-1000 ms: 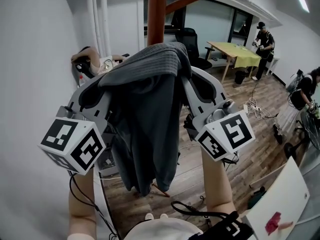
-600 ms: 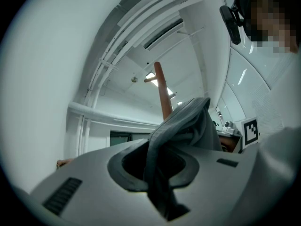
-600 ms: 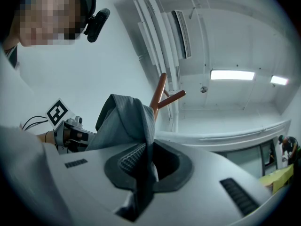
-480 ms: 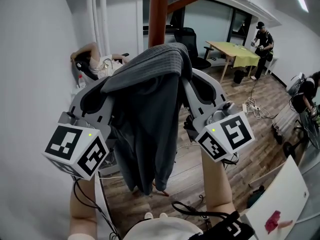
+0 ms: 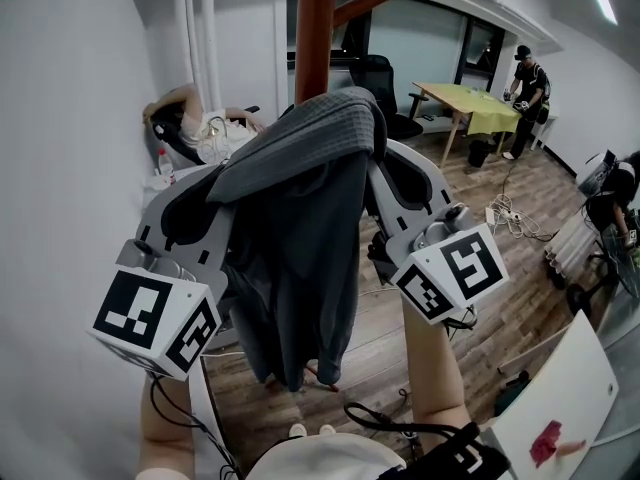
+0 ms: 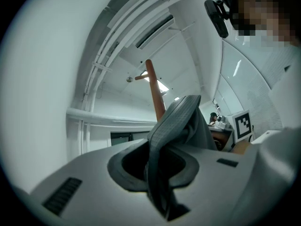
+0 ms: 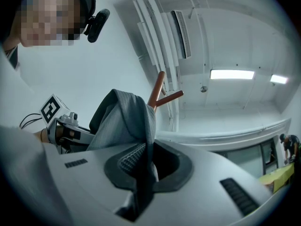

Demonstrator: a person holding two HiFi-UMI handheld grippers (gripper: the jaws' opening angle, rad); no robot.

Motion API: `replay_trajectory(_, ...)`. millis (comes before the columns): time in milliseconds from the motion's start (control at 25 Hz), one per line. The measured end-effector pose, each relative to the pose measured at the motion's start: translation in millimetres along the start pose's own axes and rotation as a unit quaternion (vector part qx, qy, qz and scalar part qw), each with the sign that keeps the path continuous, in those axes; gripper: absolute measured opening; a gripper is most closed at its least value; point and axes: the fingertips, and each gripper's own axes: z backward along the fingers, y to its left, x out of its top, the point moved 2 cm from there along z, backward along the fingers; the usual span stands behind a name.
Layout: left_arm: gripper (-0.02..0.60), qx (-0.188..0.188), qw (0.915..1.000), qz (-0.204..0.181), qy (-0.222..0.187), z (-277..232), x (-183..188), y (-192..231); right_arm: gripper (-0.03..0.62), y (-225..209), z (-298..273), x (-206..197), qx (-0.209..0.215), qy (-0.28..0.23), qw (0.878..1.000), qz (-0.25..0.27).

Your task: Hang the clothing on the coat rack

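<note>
Grey garment (image 5: 300,258) clenched at the coat rack (image 5: 316,28)
Its ribbed edge is pinched between the closed jaws of the left hand-held gripper (image 6: 157,173) and of the right hand-held gripper (image 7: 141,168); it is held up just before the brown pole, its length hanging down.

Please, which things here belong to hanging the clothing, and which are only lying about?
Belongs to the job: dark grey ribbed garment, gripped by left tool and right tool; brown wooden coat rack pole.
Lying about: light wooden table; black office chair; white floor cables.
</note>
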Motion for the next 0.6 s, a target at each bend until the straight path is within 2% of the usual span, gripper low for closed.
replay_trajectory(600,0.055,0.013,0.9997,-0.021,0.007,10.9,-0.3,1.9,0.031,8.8,-9.0,5.6,0.013,-0.003,1.000,0.000)
